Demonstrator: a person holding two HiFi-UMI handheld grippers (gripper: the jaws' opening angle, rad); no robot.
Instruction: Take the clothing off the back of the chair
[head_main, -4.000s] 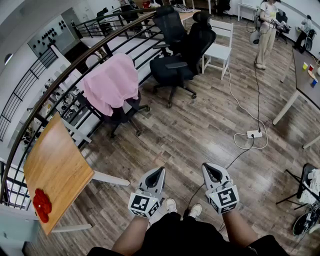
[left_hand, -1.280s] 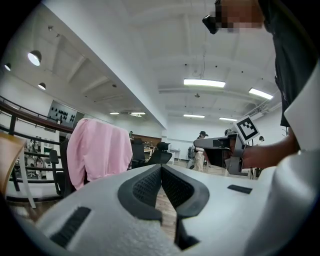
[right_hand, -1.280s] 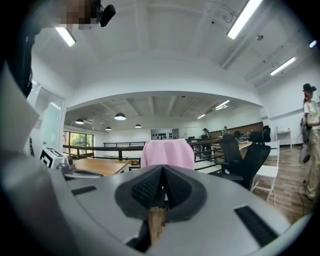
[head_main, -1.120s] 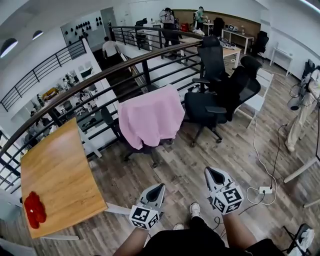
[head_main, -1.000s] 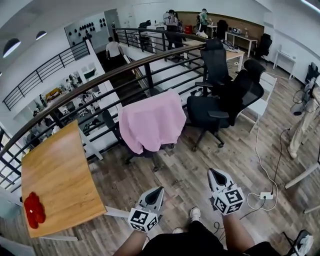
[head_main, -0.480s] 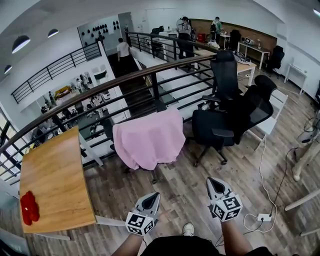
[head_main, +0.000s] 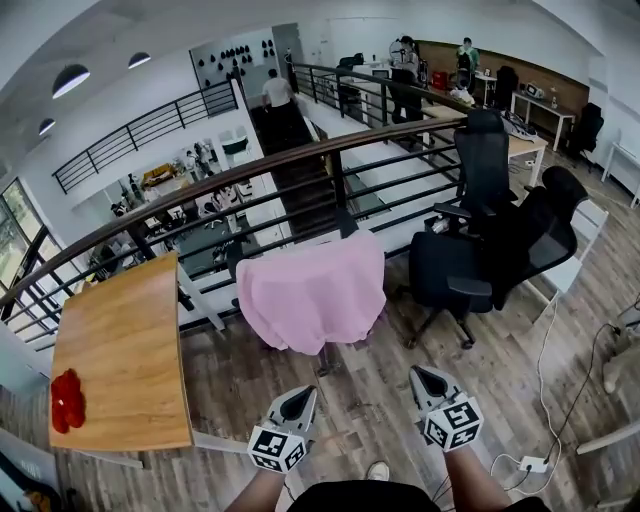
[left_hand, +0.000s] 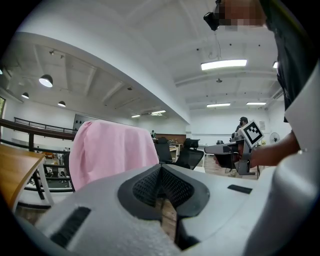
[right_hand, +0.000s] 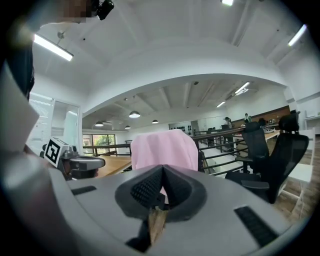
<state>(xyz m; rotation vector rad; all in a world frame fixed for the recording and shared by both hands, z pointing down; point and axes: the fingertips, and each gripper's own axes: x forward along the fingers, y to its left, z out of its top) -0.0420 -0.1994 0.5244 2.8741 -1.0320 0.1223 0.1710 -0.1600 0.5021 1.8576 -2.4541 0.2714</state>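
Observation:
A pink garment (head_main: 313, 292) hangs over the back of a dark chair by the railing, straight ahead in the head view. It also shows ahead in the left gripper view as the pink garment (left_hand: 110, 152) and in the right gripper view as the pink garment (right_hand: 165, 150). My left gripper (head_main: 301, 396) is shut and empty, well short of the cloth. My right gripper (head_main: 425, 375) is shut and empty too, level with the left one. Most of the chair is hidden under the cloth.
A wooden table (head_main: 120, 350) with a red object (head_main: 66, 400) stands at the left. Black office chairs (head_main: 490, 245) stand at the right. A dark railing (head_main: 200, 190) runs behind the draped chair. A cable and power strip (head_main: 530, 465) lie on the floor at the right.
The draped chair has come nearer and more central in the head view. Both grippers have moved forward toward it, staying shut.

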